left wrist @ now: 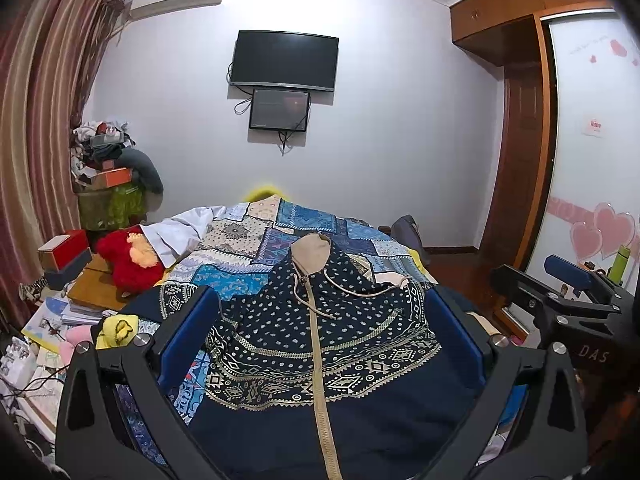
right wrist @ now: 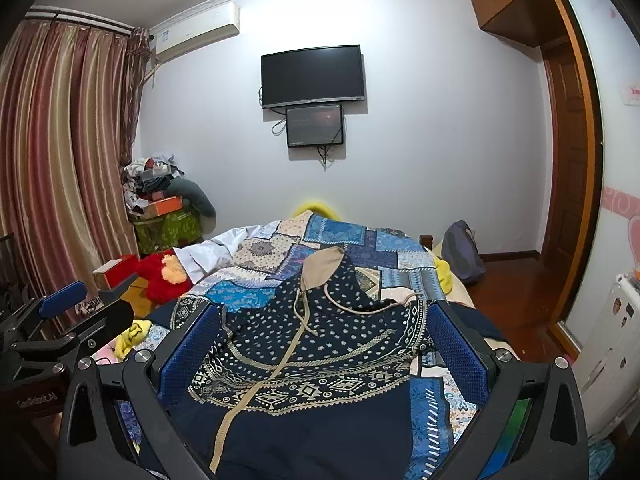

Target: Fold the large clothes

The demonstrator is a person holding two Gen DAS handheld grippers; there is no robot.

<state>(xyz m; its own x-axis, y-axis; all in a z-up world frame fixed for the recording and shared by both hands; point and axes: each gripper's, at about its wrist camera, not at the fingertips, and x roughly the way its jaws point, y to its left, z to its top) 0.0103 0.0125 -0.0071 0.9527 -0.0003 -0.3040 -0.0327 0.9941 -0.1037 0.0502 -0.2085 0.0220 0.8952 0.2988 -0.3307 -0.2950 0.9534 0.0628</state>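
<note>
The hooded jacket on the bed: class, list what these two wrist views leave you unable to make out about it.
- Hem of the hooded jacket: cut off by the bottom edge in both wrist views.
- Its sleeves: left wrist view, hidden behind the left claw fingers.
- Its right edge: right wrist view, covered by the right claw finger.
- Back of the jacket: pressed against the patchwork bedspread.
</note>
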